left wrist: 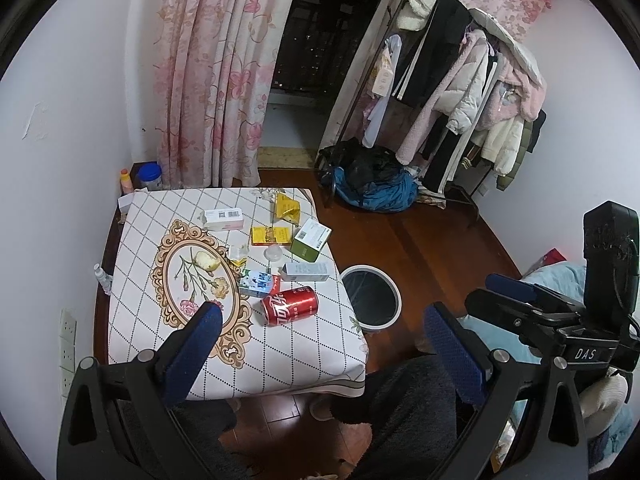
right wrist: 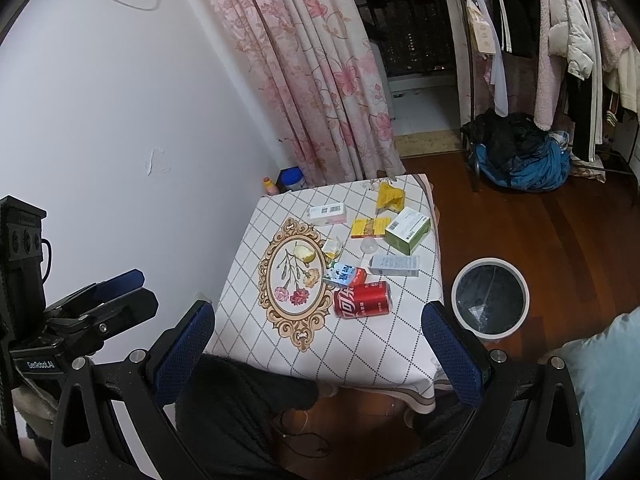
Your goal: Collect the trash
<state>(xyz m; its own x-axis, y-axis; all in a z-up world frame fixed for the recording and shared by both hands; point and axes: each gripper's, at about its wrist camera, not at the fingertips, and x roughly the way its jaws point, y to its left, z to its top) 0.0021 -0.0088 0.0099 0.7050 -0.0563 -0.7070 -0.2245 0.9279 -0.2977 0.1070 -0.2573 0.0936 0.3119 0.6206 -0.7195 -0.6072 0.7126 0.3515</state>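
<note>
Knees in dark trousers sit nearest, under both my hand-held grippers. My left hand-held gripper (left wrist: pixel 320 344) is spread wide with nothing in it; my right hand-held gripper (right wrist: pixel 318 334) likewise gapes empty. Both hang above the table's (right wrist: pixel 360 356) near edge. Next comes a red can (right wrist: pixel 363 299) lying on its side, a small carton (right wrist: pixel 343 274) touching it behind. Farther back lie boxes, a green one (right wrist: pixel 407 230) near the right edge. Bin (right wrist: pixel 490 298) stands on the floor just right of the table.
</note>
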